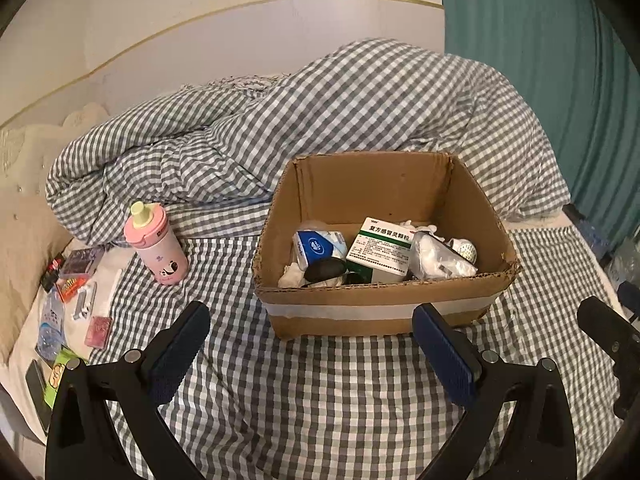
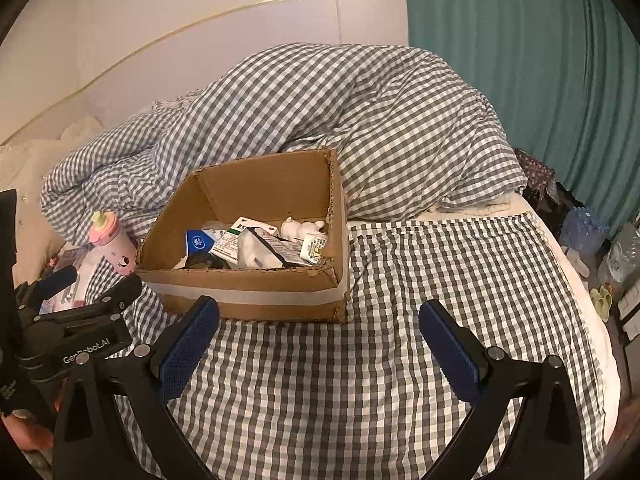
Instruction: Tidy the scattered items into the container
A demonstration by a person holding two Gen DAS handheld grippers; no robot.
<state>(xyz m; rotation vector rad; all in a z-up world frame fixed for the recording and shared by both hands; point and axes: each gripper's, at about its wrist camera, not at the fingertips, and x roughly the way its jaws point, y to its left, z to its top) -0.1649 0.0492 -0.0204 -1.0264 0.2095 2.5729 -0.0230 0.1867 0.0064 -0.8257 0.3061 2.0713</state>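
An open cardboard box (image 1: 380,312) stands on the checked bed; it also shows in the right wrist view (image 2: 248,300). Inside lie a green-and-white medicine box (image 1: 380,250), a blue tissue pack (image 1: 318,246), white plastic-wrapped items (image 1: 440,258) and a dark object (image 1: 326,270). A pink bottle (image 1: 158,244) stands upright left of the box, also in the right wrist view (image 2: 114,246). My left gripper (image 1: 310,354) is open and empty, just in front of the box. My right gripper (image 2: 318,350) is open and empty, in front of the box's right corner.
Several small packets and cards (image 1: 76,296) lie scattered on the white sheet at far left, with a dark phone (image 1: 38,390). A rumpled checked duvet (image 1: 320,120) is heaped behind the box. Teal curtain (image 2: 520,80) and floor clutter (image 2: 588,232) lie to the right of the bed.
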